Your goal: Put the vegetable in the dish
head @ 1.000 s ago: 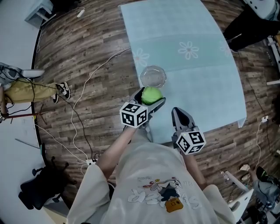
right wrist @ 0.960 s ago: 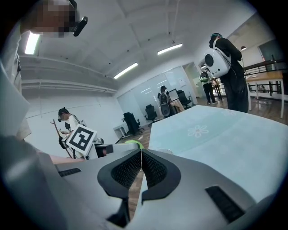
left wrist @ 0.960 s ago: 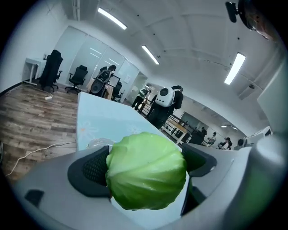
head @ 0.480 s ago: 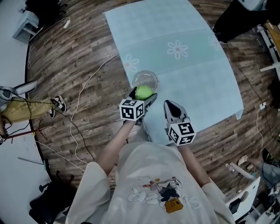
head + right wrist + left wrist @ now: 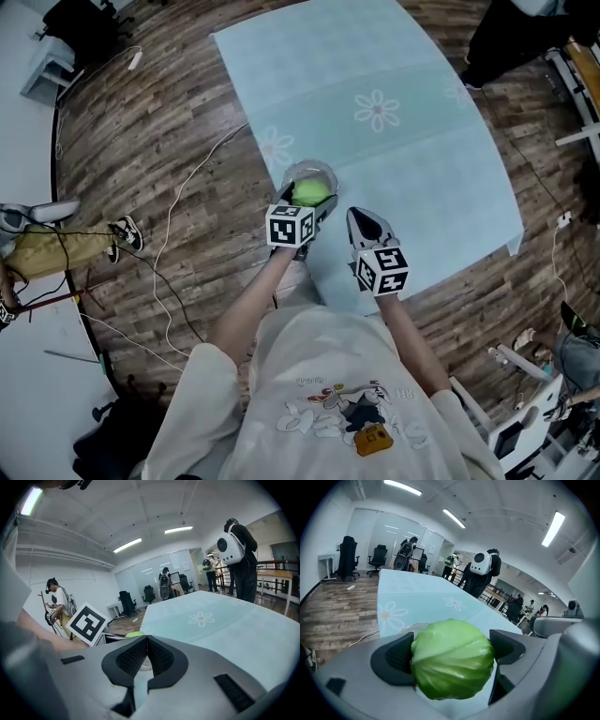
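Note:
A round green cabbage (image 5: 452, 658) is clamped between the jaws of my left gripper (image 5: 452, 654). In the head view the cabbage (image 5: 310, 192) hangs right over the clear glass dish (image 5: 308, 172), which sits near the table's front left edge. The dish rim (image 5: 415, 626) peeks out behind the cabbage in the left gripper view. My right gripper (image 5: 364, 223) hovers over the table just right of the dish. Its jaws (image 5: 146, 657) are closed tip to tip with nothing between them.
The table wears a pale blue cloth (image 5: 394, 141) printed with white flowers. White cables (image 5: 178, 216) run across the wooden floor to the left. People stand at the table's far side (image 5: 483, 573), and another sits at the far left (image 5: 37, 246).
The left gripper has carried the cabbage forward, from short of the dish to directly above it. The right gripper has moved forward alongside it and stayed shut.

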`<state>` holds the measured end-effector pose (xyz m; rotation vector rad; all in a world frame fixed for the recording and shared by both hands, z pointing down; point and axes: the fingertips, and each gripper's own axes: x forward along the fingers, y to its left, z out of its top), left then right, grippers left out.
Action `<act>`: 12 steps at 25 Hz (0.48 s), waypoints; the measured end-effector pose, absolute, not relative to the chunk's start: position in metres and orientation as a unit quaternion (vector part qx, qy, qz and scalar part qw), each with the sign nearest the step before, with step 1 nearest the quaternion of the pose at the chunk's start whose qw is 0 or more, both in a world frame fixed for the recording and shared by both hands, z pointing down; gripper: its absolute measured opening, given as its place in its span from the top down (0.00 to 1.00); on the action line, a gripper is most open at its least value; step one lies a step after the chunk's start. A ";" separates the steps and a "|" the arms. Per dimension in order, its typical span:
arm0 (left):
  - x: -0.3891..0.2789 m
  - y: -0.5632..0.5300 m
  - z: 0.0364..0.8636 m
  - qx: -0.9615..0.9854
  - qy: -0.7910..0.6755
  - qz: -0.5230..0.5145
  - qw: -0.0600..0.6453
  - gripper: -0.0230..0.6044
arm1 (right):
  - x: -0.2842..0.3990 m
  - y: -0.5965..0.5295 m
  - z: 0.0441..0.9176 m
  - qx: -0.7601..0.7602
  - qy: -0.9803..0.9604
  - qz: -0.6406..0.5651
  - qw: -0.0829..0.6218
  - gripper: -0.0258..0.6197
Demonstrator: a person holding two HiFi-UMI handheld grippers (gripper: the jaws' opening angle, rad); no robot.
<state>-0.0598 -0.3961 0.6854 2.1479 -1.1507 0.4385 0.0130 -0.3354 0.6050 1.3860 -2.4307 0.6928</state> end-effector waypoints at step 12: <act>-0.060 -0.423 0.733 0.801 -0.425 0.225 0.356 0.14 | 0.001 -0.354 0.639 0.470 -0.828 0.257 0.164 0.93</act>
